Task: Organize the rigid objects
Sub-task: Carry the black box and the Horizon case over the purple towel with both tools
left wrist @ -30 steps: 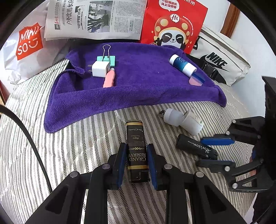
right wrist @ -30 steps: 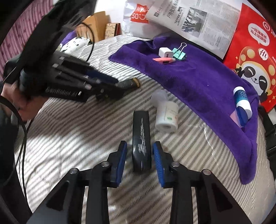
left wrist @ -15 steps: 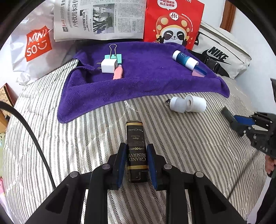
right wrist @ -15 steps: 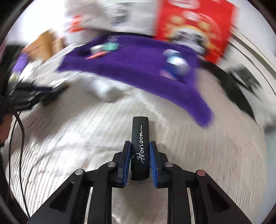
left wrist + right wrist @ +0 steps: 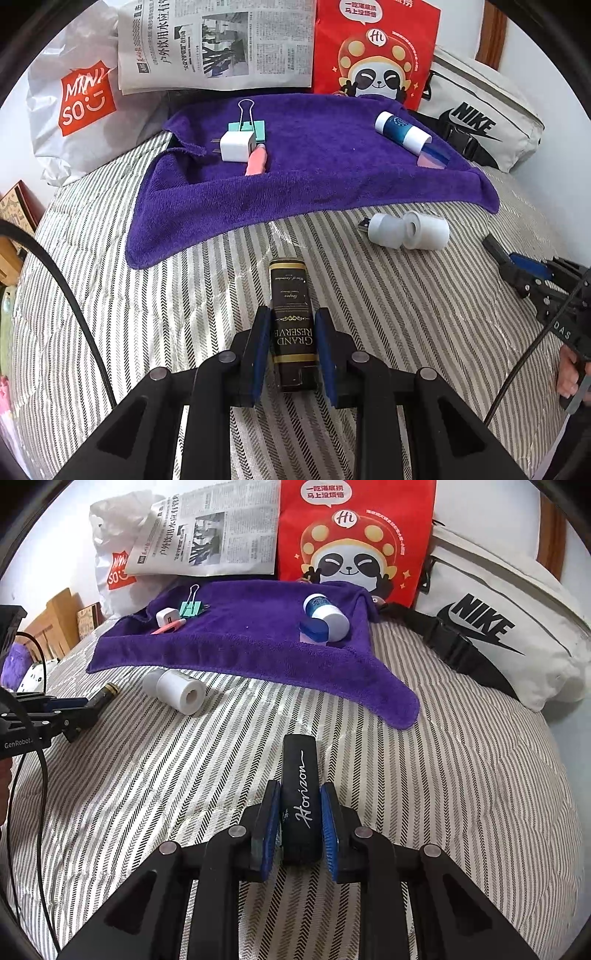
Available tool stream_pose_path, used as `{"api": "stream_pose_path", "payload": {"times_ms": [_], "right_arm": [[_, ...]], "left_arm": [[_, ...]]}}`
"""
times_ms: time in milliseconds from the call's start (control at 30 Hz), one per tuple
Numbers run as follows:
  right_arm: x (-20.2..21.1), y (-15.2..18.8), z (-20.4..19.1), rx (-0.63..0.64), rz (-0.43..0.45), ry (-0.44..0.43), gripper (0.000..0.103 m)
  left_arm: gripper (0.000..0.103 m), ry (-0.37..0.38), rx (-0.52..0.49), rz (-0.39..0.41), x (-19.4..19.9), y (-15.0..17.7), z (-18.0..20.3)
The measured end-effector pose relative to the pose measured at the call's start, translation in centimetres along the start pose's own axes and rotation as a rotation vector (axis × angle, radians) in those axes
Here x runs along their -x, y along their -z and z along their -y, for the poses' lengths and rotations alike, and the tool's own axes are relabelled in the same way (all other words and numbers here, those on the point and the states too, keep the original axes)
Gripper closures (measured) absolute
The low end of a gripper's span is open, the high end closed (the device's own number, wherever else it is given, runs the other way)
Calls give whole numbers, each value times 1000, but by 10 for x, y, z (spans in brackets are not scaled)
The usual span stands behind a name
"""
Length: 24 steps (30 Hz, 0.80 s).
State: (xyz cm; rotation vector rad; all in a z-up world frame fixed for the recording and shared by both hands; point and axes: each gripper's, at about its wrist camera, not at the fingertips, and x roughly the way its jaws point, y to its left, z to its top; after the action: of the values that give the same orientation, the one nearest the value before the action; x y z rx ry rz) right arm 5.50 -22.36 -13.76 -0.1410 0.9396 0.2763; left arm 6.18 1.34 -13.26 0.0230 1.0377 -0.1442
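Left tool point(image 5: 291, 350) clamped on the black "Grand Reserve" box point(image 5: 291, 321), pads flat on its long sides, far end jutting toward 12 o'clock over the striped bed point(image 5: 110, 295). Right tool point(image 5: 299, 827) closed likewise on the black "Horizon" case point(image 5: 300, 794). Both probably bound for the purple towel point(image 5: 314, 173), where charger point(image 5: 236, 147), binder clip point(image 5: 251, 125) and blue-white tube point(image 5: 400, 131) already lie.

Best done like this:
- Carry level, grip unchanged; smooth sides, likely to slip if tilted.
- Aim for the bare patch mid-towel, between the charger group at 11 o'clock and the tube at 1 o'clock.
- Pass clear of the white cylinders point(image 5: 410, 230) at 2 o'clock.
- Lower until resting, then release; one tool at a time to avoid crossing.
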Motion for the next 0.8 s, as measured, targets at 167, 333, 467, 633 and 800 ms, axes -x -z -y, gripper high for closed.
{"api": "stream_pose_path", "payload": {"times_ms": [167, 333, 467, 633, 800], "right_arm": [[0, 1, 1, -2, 0, -2, 81], [0, 1, 0, -4, 1, -3, 81], [-1, 1, -2, 5, -3, -5, 81], [-3, -8, 8, -6, -67, -86, 81], [8, -14, 15, -40, -80, -188, 81]], "left_arm": [[80, -39, -13, -16, -3, -3, 6], [79, -48, -13, -37, -4, -7, 7], [79, -70, -34, -37, -5, -7, 11], [80, -27, 12, -63, -4, -10, 3], [80, 34, 45, -50, 10, -10, -1]]}}
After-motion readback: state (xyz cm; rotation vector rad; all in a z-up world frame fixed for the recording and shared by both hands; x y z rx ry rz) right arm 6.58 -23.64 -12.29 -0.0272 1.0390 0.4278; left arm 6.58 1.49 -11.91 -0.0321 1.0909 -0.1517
